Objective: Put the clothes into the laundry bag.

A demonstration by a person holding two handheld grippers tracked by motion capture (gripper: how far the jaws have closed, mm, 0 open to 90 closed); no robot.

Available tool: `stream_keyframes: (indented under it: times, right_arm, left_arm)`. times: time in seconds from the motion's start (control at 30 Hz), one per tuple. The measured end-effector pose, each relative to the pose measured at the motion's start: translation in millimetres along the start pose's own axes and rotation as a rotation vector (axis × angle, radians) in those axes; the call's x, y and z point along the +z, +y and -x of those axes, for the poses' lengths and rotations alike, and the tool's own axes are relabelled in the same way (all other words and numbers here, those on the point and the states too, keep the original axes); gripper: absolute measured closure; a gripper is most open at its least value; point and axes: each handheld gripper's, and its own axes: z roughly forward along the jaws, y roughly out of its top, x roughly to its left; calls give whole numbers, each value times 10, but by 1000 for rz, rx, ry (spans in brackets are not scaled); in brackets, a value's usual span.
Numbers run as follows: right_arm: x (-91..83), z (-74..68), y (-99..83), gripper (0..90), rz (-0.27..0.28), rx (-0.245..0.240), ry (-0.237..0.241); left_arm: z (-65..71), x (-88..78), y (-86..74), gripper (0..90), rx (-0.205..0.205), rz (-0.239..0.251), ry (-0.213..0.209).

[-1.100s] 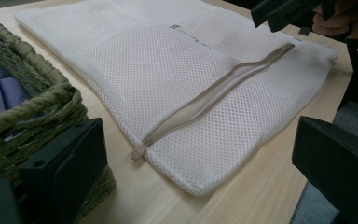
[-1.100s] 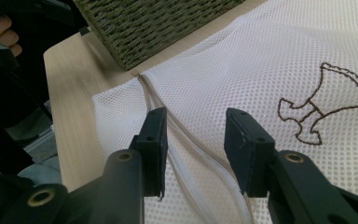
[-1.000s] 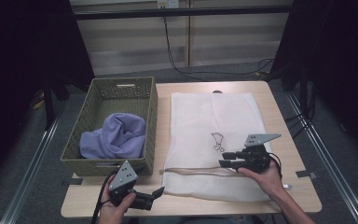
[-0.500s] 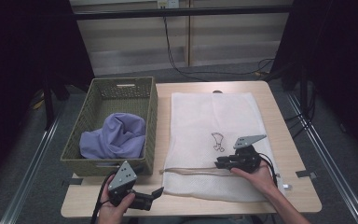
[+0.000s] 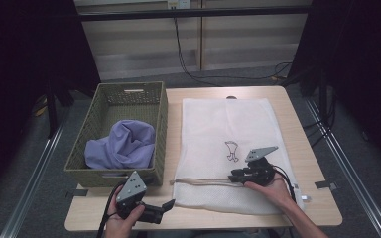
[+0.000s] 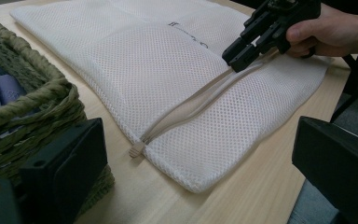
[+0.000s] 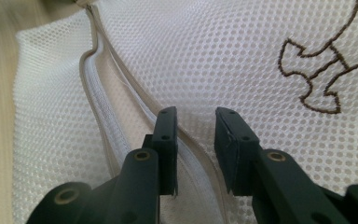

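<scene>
- One mesh bag (image 5: 228, 144) is lying flat on the table (image 5: 302, 163), near edge just inside the table's.
- Right tool (image 5: 236, 176), jaws part-open and just widening, is straddling its zipper (image 7: 121, 116), gripping nothing.
- Left tool (image 5: 166, 207) is gaping empty beside one basket (image 5: 161, 114).

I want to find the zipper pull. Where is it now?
In the left gripper view the zipper pull lies on the table at the mesh bag's near corner, close beside the woven basket.

Count: 1 mesh laundry bag (image 5: 230, 148), 1 woven basket (image 5: 110, 171), 1 purple cloth (image 5: 121, 148), 2 tools — left tool (image 5: 164, 208), right tool (image 5: 235, 176) — on 1 surface (image 5: 307, 163).
</scene>
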Motion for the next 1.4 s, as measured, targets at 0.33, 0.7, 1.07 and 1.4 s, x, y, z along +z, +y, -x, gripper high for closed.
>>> stream_keyframes:
  times: [0.33,0.7,1.07,1.4]
  right_arm:
    - [34,-75,-63,678,7,-80,-40]
    - [-29,21,-84,865,-9,-53,-44]
    - [-51,60,-55,880,10,-35,-23]
    - [-169,64,-15,881,77,-5,-17]
  left_arm:
    - [-10,-7,-2,32,2,0,5]
    - [-11,-7,0,32,-2,4,2]
    - [-18,10,9,32,-1,1,-1]
    - [-13,40,21,32,6,-2,-10]
